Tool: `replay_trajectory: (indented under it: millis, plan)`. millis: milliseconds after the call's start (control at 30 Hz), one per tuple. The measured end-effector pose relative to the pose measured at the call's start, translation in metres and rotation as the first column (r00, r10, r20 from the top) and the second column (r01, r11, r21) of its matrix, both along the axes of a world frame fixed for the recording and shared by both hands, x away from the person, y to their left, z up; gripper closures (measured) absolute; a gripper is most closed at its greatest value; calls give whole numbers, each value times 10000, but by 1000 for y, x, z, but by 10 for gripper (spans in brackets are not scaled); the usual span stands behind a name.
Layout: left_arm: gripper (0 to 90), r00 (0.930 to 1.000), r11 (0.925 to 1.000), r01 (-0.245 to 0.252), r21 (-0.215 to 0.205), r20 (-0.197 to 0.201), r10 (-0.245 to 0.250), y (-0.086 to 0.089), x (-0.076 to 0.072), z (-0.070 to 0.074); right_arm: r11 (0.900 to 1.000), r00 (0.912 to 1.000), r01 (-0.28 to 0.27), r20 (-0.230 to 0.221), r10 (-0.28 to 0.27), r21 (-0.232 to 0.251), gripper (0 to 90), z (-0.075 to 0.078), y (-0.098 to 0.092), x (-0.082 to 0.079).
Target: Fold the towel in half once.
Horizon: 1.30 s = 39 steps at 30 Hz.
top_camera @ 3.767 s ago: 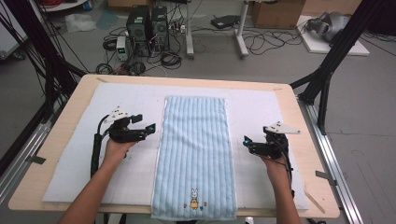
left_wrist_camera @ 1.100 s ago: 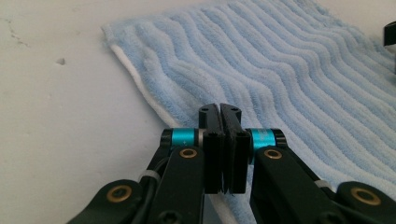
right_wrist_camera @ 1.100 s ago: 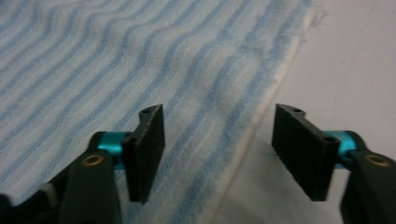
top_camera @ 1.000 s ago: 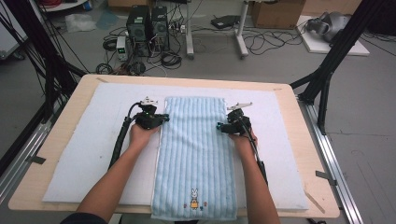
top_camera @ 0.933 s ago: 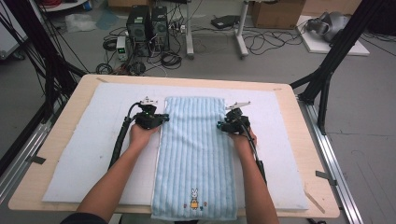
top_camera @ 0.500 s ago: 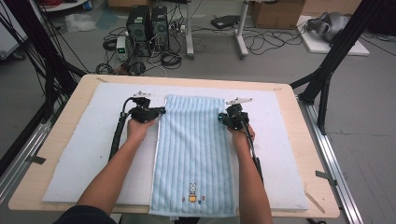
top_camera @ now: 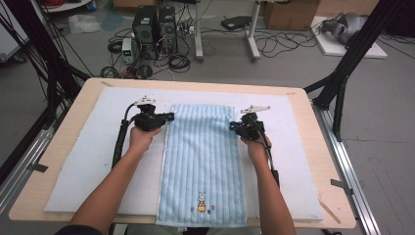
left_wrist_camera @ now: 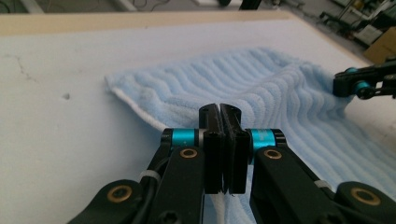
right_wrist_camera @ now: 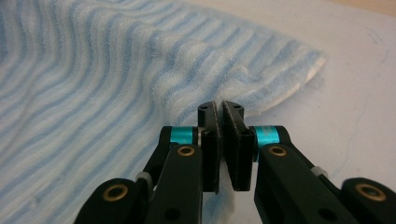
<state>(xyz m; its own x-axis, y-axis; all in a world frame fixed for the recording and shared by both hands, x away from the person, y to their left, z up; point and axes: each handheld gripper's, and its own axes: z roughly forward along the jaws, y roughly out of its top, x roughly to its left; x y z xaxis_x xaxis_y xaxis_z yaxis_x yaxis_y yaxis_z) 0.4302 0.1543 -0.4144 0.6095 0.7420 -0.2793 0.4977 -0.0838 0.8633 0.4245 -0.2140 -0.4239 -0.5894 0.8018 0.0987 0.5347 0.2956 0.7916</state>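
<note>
Across the table (top_camera: 313, 161), a wooden top seen from the high view, lies a white mat (top_camera: 88, 161) that covers most of it, and on the mat a long light-blue striped towel (top_camera: 203, 156) runs from the far middle to the near edge, where a small rabbit picture (top_camera: 201, 202) is stitched near its hem. Both forearms of the person come in from the near side – one along each long edge of the towel. Near the far left corner of the towel, the left hand-held gripper (top_camera: 166, 117) is at the cloth's edge; in the left gripper view its jaws are pressed together on the white-trimmed border of the towel (left_wrist_camera: 261, 88), which lifts slightly into ripples around them. At the opposite long edge, the right hand-held gripper (top_camera: 234, 126) has just been closing, and in the right gripper view its jaws are clamped on a raised fold of the towel (right_wrist_camera: 93, 74) just beside the far corner – the cloth bunches up between the pads. A black cable (top_camera: 119, 144) trails back along the left forearm.
</note>
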Motion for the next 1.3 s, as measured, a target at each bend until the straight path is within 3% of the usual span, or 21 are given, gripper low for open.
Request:
replay_trajectory:
  millis: [100,300,467,567,700,867,1133,1300]
  plan:
    - [876,9999,10000,52,-16,150,-51,2,-10,2,9996,9999,-44,148,40,282,854,6,-4,-9]
    - [876,9999,9996,88,-263,100,-86,8,-29,3,9992,9993,-237,299,227,325,854,11,-7,-27]
    - [876,9995,9991,236,-339,237,-228,8,-48,5,9987,9995,-297,58,294,423,853,12,-8,-42]
    - [875,9988,9987,381,-348,314,-370,8,-61,6,9975,9986,-415,354,395,569,854,16,-9,-56]
    - [874,9986,9987,476,-207,230,-471,8,-78,0,9970,9976,-563,421,541,530,853,13,-10,-76]
    - [875,9982,9981,595,-127,91,-594,8,-100,-11,9945,9971,-756,173,745,719,853,3,-17,-96]
    - [874,9964,9964,848,67,-10,-848,10,-121,-21,9927,9952,-974,-18,977,707,852,-2,-18,-118]
    - [866,9926,9900,1202,744,-243,-1187,6,-132,-24,9930,9924,-1159,-386,1168,238,844,-10,-17,-129]
